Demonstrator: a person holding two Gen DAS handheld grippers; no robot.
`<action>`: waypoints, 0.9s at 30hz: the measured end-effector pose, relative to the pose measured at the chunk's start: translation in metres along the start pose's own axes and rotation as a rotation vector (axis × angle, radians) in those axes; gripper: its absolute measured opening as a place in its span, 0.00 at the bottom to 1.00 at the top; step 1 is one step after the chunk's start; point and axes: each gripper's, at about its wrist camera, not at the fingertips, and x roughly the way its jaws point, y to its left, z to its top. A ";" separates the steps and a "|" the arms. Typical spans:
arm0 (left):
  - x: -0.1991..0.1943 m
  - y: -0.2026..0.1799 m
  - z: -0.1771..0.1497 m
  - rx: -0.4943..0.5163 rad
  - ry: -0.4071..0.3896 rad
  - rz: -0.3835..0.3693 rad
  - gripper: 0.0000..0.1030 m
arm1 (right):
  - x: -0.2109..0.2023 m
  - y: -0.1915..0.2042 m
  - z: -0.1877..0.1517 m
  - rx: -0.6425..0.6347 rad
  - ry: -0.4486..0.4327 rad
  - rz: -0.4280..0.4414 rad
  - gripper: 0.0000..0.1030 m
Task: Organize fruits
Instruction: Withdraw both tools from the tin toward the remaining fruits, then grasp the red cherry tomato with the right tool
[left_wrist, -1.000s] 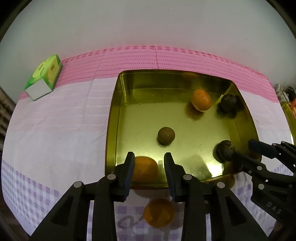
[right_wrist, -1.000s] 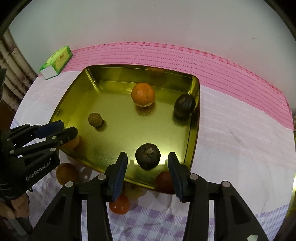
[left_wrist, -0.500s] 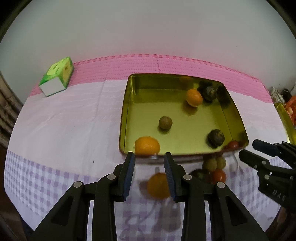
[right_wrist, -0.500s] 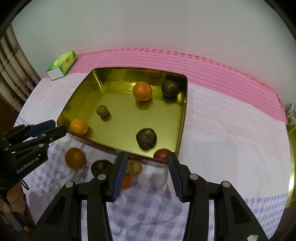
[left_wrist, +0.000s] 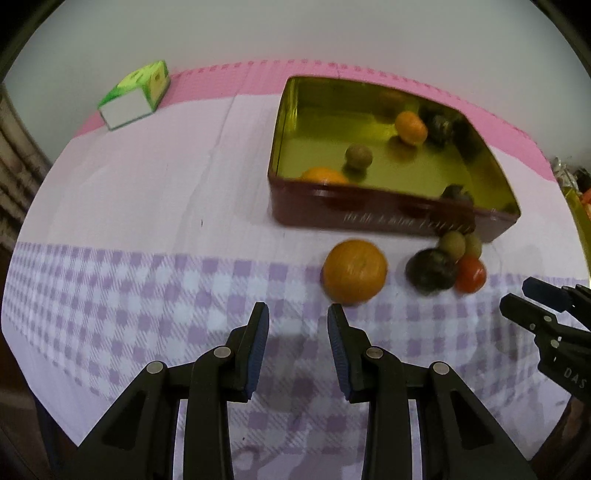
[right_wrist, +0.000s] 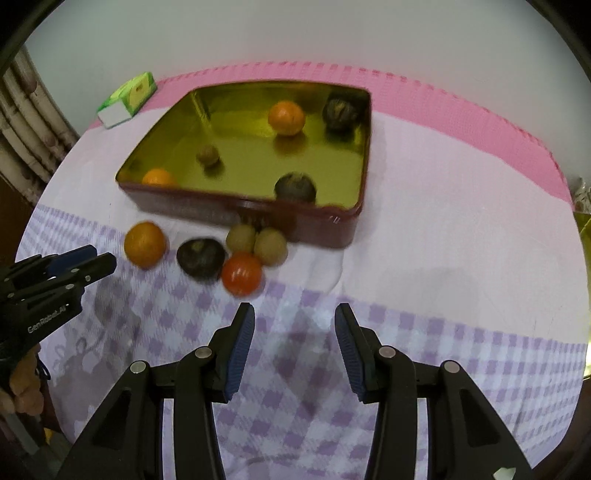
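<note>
My left gripper (left_wrist: 298, 314) and right gripper (right_wrist: 294, 314) now pulled back off the gold-lined maroon metal tin (right_wrist: 236, 206), both over purple checked cloth (right_wrist: 406, 332), loose round orange fruit (left_wrist: 354, 270) now ahead of my left jaws, no longer under them

1. Left gripper (left_wrist: 298, 314): pointed steeply downward over the cloth; jaws parted by a narrow gap, nothing between the pads.
2. Right gripper (right_wrist: 295, 314): likewise pointed steeply downward; jaws parted slightly wider, nothing held.
3. Both grippers sit side by side, each visible at the edge of the other's view.
</note>
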 end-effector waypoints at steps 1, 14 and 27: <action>0.002 0.000 -0.002 0.000 0.005 0.002 0.33 | 0.003 0.002 -0.001 -0.002 0.004 0.002 0.41; 0.017 -0.003 -0.010 0.028 -0.001 -0.011 0.33 | 0.027 0.023 0.001 -0.047 0.034 0.002 0.40; 0.016 -0.002 -0.010 0.036 -0.037 -0.014 0.33 | 0.038 0.036 0.017 -0.082 0.011 -0.036 0.39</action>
